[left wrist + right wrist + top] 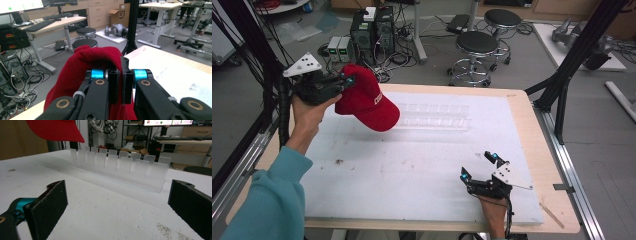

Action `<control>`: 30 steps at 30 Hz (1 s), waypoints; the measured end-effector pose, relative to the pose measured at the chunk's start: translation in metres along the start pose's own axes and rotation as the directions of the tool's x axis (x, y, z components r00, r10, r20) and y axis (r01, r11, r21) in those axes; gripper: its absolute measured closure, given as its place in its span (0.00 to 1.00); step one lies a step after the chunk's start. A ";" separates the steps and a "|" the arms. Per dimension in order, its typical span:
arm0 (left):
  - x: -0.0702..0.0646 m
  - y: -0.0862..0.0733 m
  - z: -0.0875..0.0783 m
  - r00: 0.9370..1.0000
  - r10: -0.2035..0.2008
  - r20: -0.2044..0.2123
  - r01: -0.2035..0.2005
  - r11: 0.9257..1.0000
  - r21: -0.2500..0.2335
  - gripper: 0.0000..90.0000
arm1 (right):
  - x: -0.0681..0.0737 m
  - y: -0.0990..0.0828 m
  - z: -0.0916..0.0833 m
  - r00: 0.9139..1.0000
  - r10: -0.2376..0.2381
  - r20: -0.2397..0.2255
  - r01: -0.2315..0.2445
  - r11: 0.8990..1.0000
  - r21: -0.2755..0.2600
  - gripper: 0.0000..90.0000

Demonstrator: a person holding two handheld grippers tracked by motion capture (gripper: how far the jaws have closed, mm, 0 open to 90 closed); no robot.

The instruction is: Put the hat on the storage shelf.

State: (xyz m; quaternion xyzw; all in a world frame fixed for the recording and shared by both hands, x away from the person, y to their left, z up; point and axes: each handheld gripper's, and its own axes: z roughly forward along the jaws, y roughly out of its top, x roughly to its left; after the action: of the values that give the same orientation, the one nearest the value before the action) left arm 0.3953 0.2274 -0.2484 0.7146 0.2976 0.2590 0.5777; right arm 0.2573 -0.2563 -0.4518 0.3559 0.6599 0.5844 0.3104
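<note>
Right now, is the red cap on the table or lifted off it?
Lifted off. The cap hangs clear above the table, pinched by its rear edge in the shut left gripper; its brim tilts down towards the clear rack.

Clear slotted rack (pixel 437 117) on white board (pixel 412 170); stools (pixel 477 45) — computers (pixel 372 30) behind.

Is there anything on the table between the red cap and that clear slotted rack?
Nothing visible. The left gripper holds the red cap above the white mat, just left of the clear slotted rack, with bare mat between them.
</note>
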 end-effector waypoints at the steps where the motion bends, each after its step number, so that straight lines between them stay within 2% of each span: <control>1: 0.000 0.002 0.004 1.000 0.006 -0.004 -0.006 1.000 0.004 0.97 | 0.000 0.000 0.000 1.000 0.002 0.001 -0.002 1.000 0.001 0.02; 5: 0.001 0.007 0.017 1.000 0.019 -0.013 -0.019 1.000 0.001 0.97 | 0.000 0.000 0.000 1.000 0.001 0.004 -0.001 1.000 -0.004 0.02; 8: 0.001 0.008 0.026 0.999 0.031 -0.017 -0.030 0.999 0.018 0.97 | -0.001 0.000 0.000 1.000 0.012 0.003 -0.012 1.000 -0.007 0.02; 14: 0.005 0.004 0.043 1.000 0.013 -0.018 -0.012 1.000 0.016 0.97 | -0.001 0.000 -0.001 1.000 0.012 0.001 -0.012 1.000 -0.006 0.02; 17: 0.006 0.001 0.051 1.000 0.014 -0.023 -0.013 0.999 0.030 0.97 | -0.002 0.000 -0.001 1.000 0.015 0.001 -0.015 1.000 -0.010 0.02; 27: 0.005 -0.005 0.062 0.999 0.032 -0.034 -0.030 0.998 0.062 0.97 | -0.002 0.000 -0.001 1.000 0.018 -0.001 -0.018 1.000 -0.011 0.02; 30: 0.001 -0.005 0.064 0.999 0.036 -0.031 -0.034 0.998 0.054 0.97 | -0.001 0.000 -0.001 1.000 0.016 0.001 -0.016 1.000 -0.012 0.02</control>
State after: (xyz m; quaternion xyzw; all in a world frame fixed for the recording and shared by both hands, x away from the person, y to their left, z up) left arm 0.4415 0.1857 -0.2656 0.7306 0.3013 0.2725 0.5489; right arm 0.2572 -0.2581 -0.4521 0.3599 0.6534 0.5905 0.3080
